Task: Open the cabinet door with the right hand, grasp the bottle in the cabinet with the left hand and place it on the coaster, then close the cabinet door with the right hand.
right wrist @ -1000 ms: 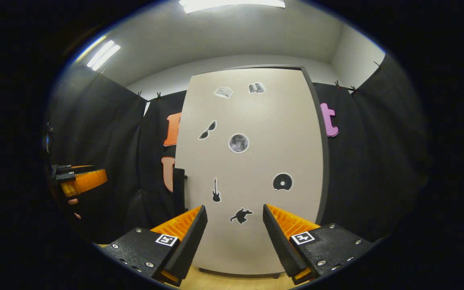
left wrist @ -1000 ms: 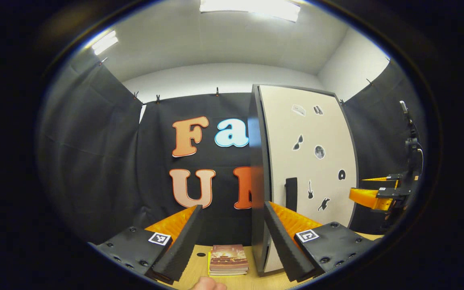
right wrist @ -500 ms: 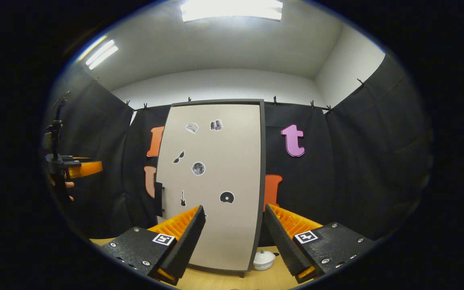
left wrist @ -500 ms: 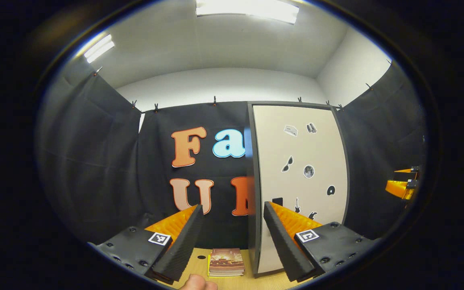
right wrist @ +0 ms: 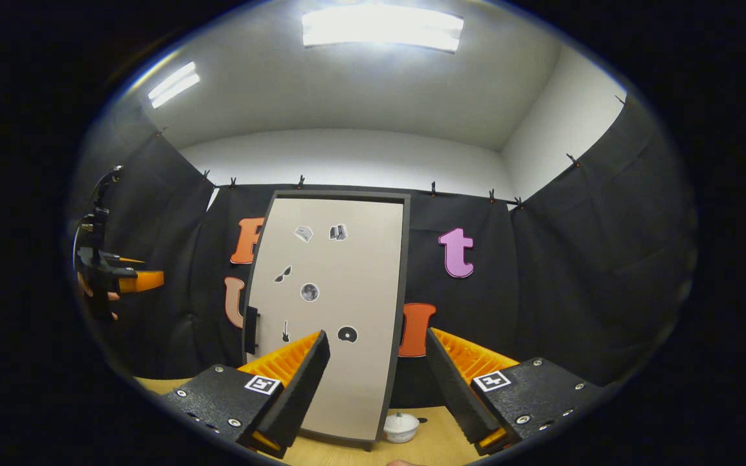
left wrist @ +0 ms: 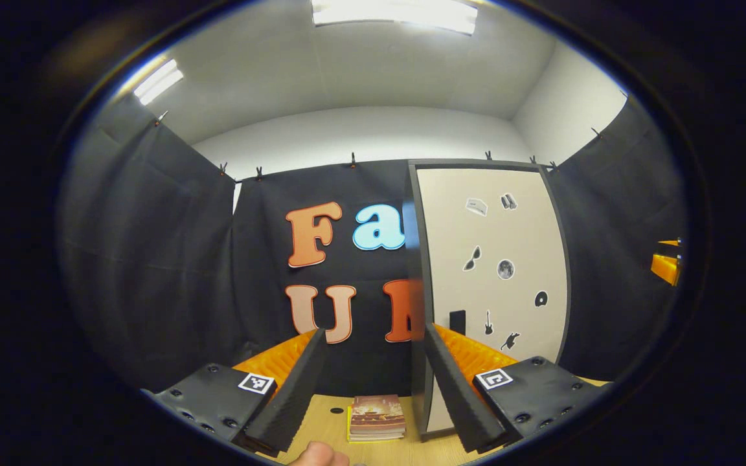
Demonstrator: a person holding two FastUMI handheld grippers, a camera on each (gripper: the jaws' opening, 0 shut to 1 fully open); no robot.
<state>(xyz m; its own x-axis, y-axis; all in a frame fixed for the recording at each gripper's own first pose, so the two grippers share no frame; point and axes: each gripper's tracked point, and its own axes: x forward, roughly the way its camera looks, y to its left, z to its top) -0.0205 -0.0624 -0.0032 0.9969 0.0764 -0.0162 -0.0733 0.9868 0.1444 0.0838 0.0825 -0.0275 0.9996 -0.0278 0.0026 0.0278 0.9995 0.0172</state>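
Note:
A tall cabinet with a beige door (left wrist: 489, 259) stands on the wooden table (left wrist: 331, 421), its door (right wrist: 327, 304) flat in its dark frame and dotted with small black stickers. A dark handle (left wrist: 457, 321) sits low on the door's left side, and shows again as the handle (right wrist: 251, 329) in the right gripper view. My left gripper (left wrist: 373, 382) is open and holds nothing, well back from the cabinet. My right gripper (right wrist: 376, 382) is open too, also some way from the door. The other gripper (right wrist: 120, 278) shows far left with a hand on it.
A small stack of books (left wrist: 376, 417) lies on the table left of the cabinet's foot. A small white lidded pot (right wrist: 401, 427) sits on the table at the cabinet's right foot. Black cloth walls close the booth on three sides.
Both grippers have drawn back from the cabinet, which looks smaller now. The right gripper has also swung rightward, bringing the white pot into view. Both stay open.

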